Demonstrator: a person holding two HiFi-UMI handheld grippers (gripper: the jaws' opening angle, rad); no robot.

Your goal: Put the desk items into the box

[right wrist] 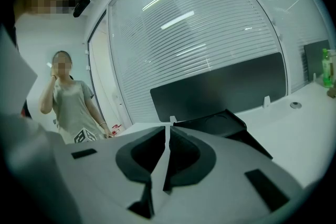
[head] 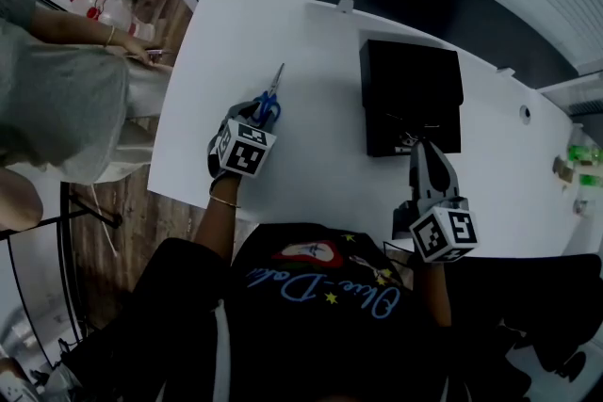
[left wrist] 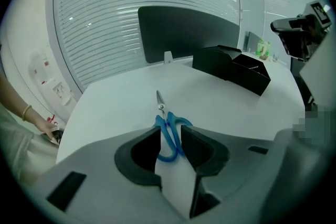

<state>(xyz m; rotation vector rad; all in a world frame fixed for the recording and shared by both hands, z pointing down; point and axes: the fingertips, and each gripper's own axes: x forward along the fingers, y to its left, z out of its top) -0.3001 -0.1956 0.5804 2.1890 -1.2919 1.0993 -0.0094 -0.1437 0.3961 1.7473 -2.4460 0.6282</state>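
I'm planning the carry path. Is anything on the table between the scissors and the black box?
Nothing visible lies on the white table between the scissors and the box. Only the right gripper, jaws together, hangs at the box's near edge; the open left gripper straddles the scissors' handles.

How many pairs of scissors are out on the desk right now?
1. The blue-handled scissors lie on the white desk, handles between the left claw's open jaws. More may hide inside the black box.
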